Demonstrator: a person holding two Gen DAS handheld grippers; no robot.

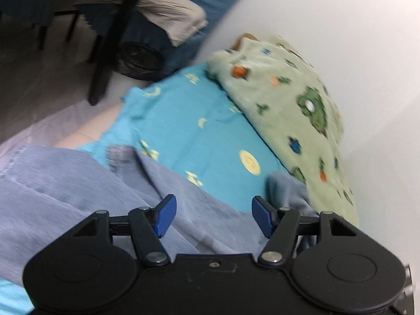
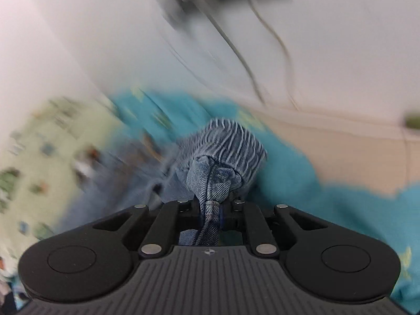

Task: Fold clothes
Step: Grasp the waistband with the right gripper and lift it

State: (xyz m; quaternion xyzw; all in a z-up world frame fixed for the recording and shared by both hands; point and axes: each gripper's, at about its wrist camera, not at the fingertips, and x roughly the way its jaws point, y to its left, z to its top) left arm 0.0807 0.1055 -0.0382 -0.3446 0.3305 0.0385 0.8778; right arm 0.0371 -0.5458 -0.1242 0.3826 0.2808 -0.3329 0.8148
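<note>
A light blue denim garment (image 1: 65, 183) lies spread on a turquoise sheet (image 1: 189, 131) with yellow moons and stars. My left gripper (image 1: 214, 216) is open and empty, its blue pads (image 1: 165, 214) just above the denim. My right gripper (image 2: 214, 210) is shut on a bunched denim edge with a ribbed elastic band (image 2: 231, 141), held above the turquoise sheet (image 2: 288, 173). The right wrist view is blurred by motion.
A pale green fleece blanket (image 1: 288, 105) with cartoon prints lies against the white wall (image 1: 341, 26) and also shows in the right wrist view (image 2: 39, 157). A black table leg (image 1: 105, 52), dark chairs and a blue sofa (image 1: 210, 8) stand beyond the bed. Cables (image 2: 262, 52) hang on the wall.
</note>
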